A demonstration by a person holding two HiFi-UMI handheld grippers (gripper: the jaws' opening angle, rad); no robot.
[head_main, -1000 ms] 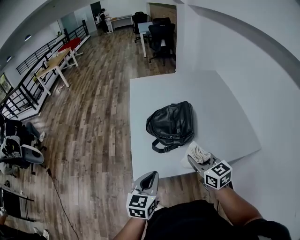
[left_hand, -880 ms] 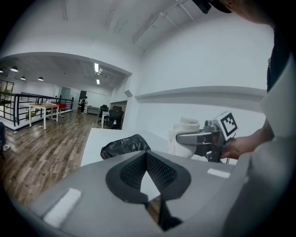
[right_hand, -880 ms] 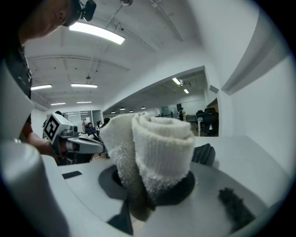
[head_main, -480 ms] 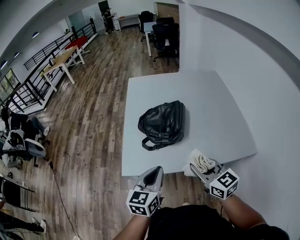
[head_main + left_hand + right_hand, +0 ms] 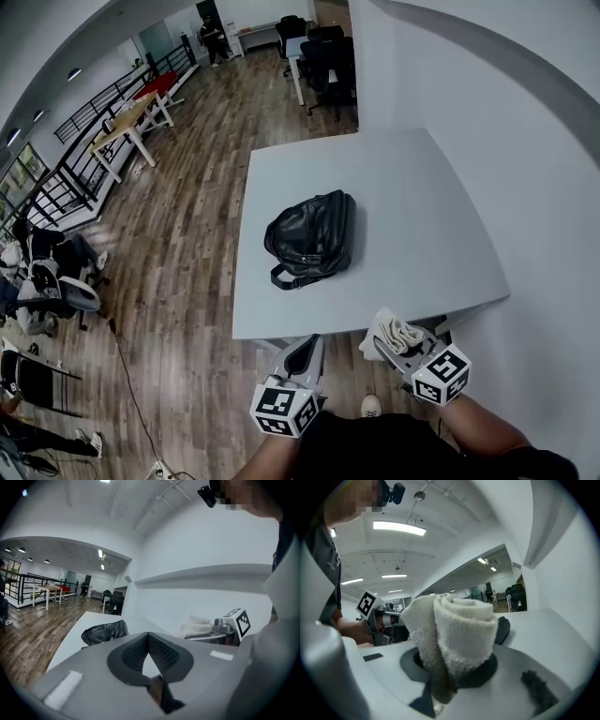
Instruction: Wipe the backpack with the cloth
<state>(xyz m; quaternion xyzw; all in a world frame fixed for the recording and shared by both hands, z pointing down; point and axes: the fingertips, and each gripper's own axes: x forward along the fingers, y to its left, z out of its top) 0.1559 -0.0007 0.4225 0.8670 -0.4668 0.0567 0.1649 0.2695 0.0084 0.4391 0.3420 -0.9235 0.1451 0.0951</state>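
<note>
Your right gripper, clamped on the rolled cloth, has drawn back off the near edge of the worktop beside your left gripper, pinched together on nothing, while the backpack lies mid-worktop, nearer its left edge, well apart from both.

The person wears a dark short-sleeved top, with a pale shoe at 6 o'clock. The grey plastic left claw and matching right claw have black cross-hatched pads. Each carries a white cube with black square markers at its rear.
</note>
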